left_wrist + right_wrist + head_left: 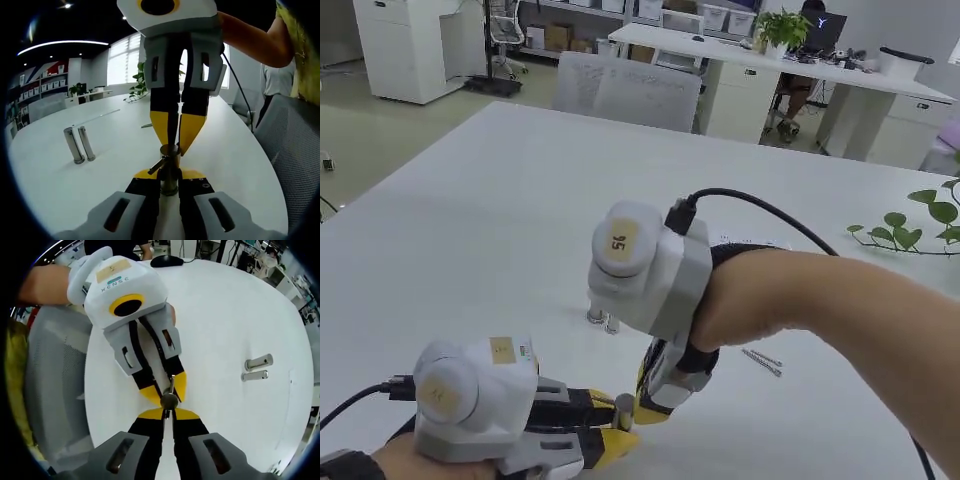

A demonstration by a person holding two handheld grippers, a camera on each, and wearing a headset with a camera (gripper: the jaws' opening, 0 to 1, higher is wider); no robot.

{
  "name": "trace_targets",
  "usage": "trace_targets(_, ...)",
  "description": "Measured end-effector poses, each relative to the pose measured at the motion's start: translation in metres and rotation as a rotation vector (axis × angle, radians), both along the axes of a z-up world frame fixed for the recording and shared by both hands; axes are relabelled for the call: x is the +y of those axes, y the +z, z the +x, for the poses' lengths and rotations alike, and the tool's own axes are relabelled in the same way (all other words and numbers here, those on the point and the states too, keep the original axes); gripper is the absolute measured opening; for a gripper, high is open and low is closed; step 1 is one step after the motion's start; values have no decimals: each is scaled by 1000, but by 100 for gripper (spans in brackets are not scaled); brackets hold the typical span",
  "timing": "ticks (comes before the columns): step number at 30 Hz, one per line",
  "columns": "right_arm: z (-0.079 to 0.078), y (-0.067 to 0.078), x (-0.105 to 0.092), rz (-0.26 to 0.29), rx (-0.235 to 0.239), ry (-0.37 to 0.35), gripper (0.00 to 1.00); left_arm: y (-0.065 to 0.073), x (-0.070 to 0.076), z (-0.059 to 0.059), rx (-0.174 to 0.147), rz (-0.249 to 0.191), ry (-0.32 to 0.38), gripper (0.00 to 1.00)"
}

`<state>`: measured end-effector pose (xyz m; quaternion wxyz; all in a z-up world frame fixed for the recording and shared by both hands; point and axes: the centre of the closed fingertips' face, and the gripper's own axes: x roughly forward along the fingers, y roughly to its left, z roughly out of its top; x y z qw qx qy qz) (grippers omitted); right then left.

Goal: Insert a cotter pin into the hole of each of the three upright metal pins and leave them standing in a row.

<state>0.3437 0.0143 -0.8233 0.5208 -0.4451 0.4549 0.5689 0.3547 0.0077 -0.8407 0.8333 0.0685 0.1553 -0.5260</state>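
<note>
A shiny round metal pin (pixel 170 174) stands upright, squeezed between the left gripper's (pixel 170 184) yellow-tipped fingers. The right gripper's (pixel 176 145) fingers pinch a thin cotter pin (pixel 158 164) at its top hole. Two more smooth pins (pixel 74 145) stand left of the fingers on the white surface (pixel 105 170).

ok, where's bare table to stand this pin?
Bare table left of and beyond the two standing pins. Crowded: near edge, where left gripper holds the pin and right gripper the cotter pin; loose cotter pins right of them.
</note>
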Motion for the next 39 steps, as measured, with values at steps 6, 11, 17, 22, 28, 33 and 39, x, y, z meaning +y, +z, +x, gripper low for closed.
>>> trace_targets(6, 0, 0, -1, 0, 1, 2, 8, 0, 0, 0, 0, 0, 0, 11)
trace_targets(11, 0, 1, -2, 2, 1, 1, 9, 0, -1, 1, 0, 0, 0, 11)
trace_targets(17, 1, 1, -7, 0, 1, 1, 12, 0, -1, 1, -1, 0, 0, 11)
trace_targets(22, 0, -1, -10, -4, 8, -1, 12, 0, -1, 1, -1, -1, 1, 11)
trace_targets(28, -1, -4, -11, -2, 12, -6, 12, 1, -1, 1, -3, 0, 1, 11)
trace_targets(33, -1, -5, -11, -1, 9, 3, 10, 1, -1, 2, -4, 1, 1, 11)
trace_targets(39, 0, -4, -9, 6, 5, 8, 5, 0, -1, 2, -4, 1, 1, 11)
